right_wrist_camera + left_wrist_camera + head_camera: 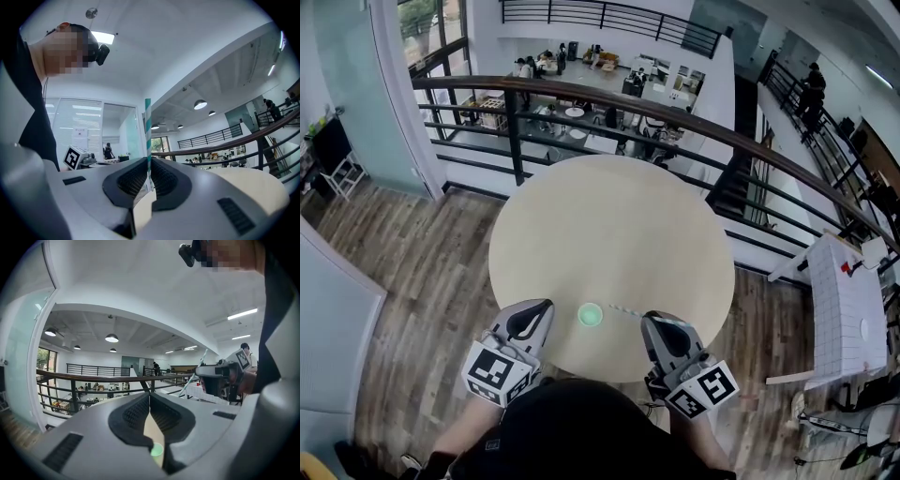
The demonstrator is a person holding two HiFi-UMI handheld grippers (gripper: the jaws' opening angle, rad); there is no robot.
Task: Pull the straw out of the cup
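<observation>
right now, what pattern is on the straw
Straw: teal and white stripes, clearest in the right gripper view.

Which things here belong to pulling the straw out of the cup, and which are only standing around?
For the job:
- striped straw, held in the right gripper
- green cup
- round table under them

Only around:
- left gripper, shut, empty
- railing
- white gridded table

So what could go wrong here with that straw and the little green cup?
The green cup stands unheld near the front edge of the table. The left gripper, its jaws shut and empty, could knock it off. The right gripper pinches the striped straw near one end, so it might slip or crease.
</observation>
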